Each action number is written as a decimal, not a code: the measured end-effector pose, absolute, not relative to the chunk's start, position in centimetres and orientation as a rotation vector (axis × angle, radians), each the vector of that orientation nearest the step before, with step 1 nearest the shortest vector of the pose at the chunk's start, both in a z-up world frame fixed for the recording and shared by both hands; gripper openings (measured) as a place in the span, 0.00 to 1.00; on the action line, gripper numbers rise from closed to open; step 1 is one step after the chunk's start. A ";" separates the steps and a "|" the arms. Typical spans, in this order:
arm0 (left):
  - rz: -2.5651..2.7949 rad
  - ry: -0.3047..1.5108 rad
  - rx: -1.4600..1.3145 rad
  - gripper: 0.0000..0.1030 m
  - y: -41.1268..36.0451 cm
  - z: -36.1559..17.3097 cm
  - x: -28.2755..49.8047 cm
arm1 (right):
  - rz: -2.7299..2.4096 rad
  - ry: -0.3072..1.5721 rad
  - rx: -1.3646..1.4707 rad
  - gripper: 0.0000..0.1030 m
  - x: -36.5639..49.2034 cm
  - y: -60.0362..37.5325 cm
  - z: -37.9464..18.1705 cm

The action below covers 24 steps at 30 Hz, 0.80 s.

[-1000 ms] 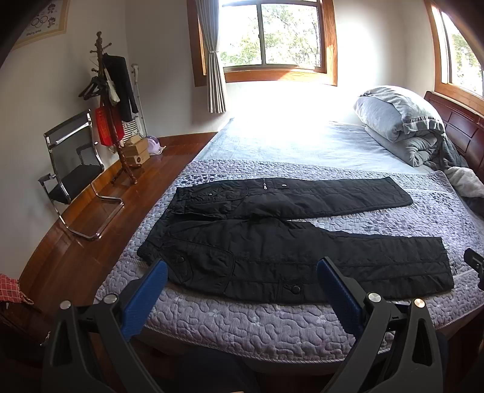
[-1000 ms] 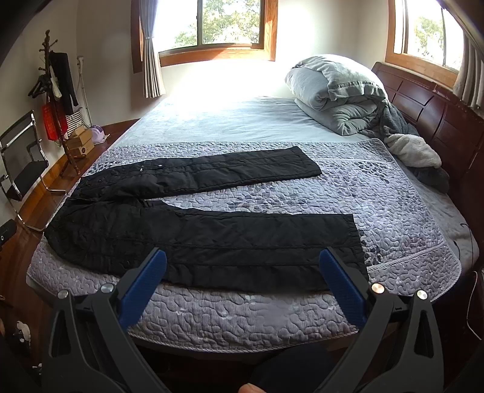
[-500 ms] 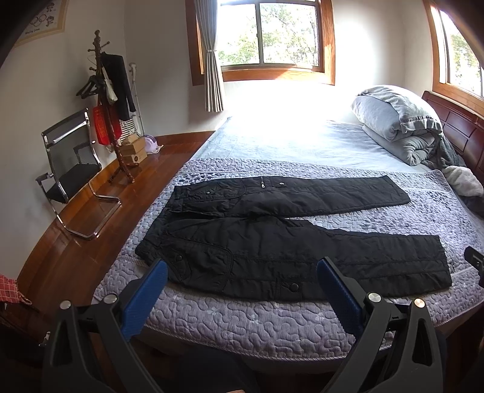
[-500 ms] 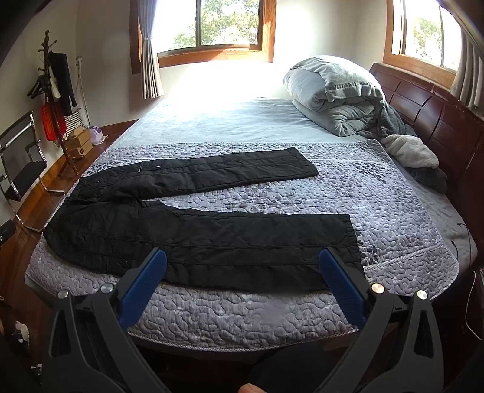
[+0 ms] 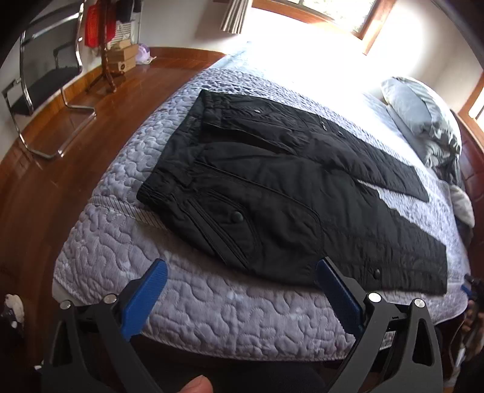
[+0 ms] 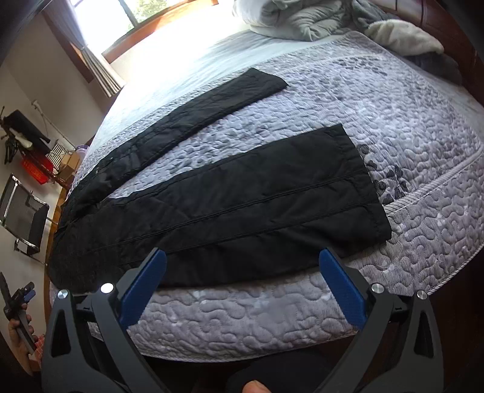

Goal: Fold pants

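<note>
The left claw (image 5: pixel 240 285) gapes wide, gripping nothing, just off the bed's near edge at the waist of the black quilted pants (image 5: pixel 272 193); the right claw (image 6: pixel 242 273), equally wide and bare, faces the near leg's hem; the pants lie flat, legs splayed apart, on the grey pebble-quilted bedspread (image 6: pixel 423 157); bare bedspread borders the hem; only the left view shows the wooden floor (image 5: pixel 75 145) and black chrome-framed chair (image 5: pixel 45 75).

Bare quilt (image 6: pixel 417 127) right of the pants (image 6: pixel 242 196); piled bedding (image 6: pixel 305 15) near headboard; chair (image 5: pixel 45 81) on floor left.
</note>
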<state>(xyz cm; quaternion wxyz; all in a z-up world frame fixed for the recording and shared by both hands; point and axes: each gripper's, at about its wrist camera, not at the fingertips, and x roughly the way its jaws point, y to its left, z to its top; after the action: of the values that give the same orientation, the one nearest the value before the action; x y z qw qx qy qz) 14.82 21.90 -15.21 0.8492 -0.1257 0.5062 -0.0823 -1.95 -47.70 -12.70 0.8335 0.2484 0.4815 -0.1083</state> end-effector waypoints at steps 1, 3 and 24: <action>-0.183 1.089 -0.338 0.97 23.3 -16.0 15.8 | -0.221 1.023 0.565 0.98 -2.0 -48.9 -13.7; -0.194 1.144 -0.503 0.93 26.2 -17.6 17.8 | -0.214 1.027 0.664 0.98 -1.9 -51.3 -15.6; 0.044 1.223 -0.535 0.96 29.6 -23.8 21.1 | -0.343 0.940 1.131 0.88 -7.5 -63.4 -22.9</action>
<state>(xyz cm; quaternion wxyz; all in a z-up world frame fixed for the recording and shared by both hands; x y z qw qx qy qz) 21.08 29.56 -23.81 0.7852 -0.2480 0.5670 0.0204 -7.47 -63.36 -22.92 0.7283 0.5133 0.4265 -0.1556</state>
